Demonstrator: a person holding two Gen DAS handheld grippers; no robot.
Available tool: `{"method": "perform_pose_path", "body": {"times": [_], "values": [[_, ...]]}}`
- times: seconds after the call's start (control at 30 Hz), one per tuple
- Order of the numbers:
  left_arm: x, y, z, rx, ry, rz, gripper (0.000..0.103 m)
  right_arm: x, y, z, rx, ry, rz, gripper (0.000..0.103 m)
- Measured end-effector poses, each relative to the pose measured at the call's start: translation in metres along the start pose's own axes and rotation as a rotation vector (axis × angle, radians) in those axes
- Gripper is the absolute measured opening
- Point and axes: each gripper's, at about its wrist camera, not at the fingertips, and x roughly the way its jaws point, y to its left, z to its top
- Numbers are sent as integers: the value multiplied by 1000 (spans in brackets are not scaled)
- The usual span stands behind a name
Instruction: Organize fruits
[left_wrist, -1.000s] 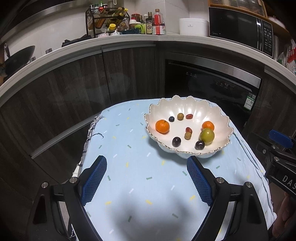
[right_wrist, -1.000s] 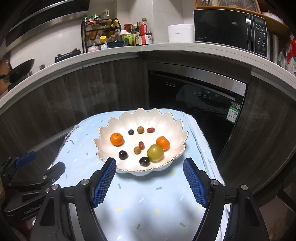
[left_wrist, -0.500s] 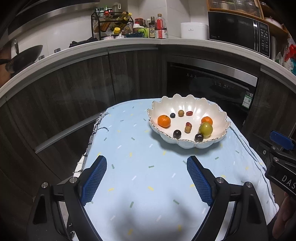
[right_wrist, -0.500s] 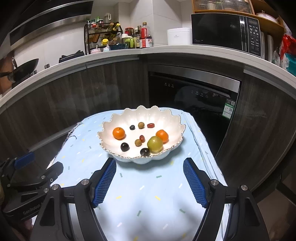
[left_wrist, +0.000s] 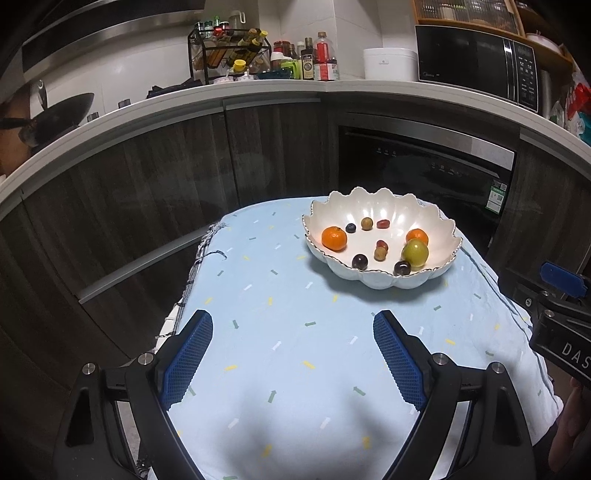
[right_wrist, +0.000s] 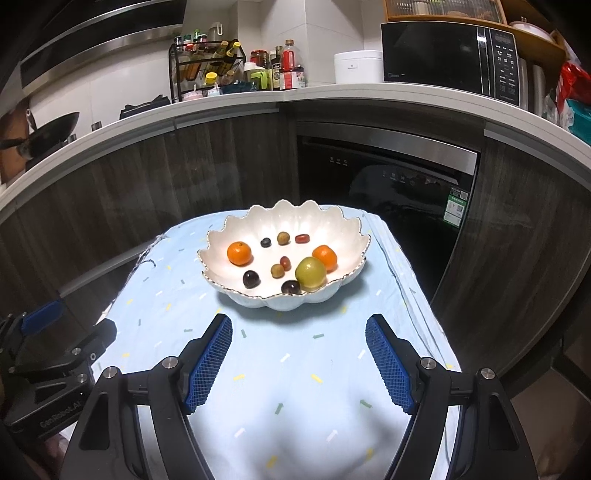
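we see a glossy, smooth white bowl that looks ceramic, on a matt light blue cloth. the far cabinet fronts look like dark matt wood, the oven trim brushed metal. the pads are rough blue plastic.

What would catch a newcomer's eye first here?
The white scalloped bowl stands out first, sitting toward the far end of the light blue cloth. Inside it, two oranges and a green fruit glow among small dark fruits. Up close, the right gripper and left gripper both hang open and empty above the cloth.
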Motion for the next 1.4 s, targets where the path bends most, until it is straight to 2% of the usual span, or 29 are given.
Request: {"method": "perform_pose_path", "body": {"times": [1.4], "values": [[-1,0,1,3,0,-4,89,-3,-2,1,18,-6,-7,76]]}}
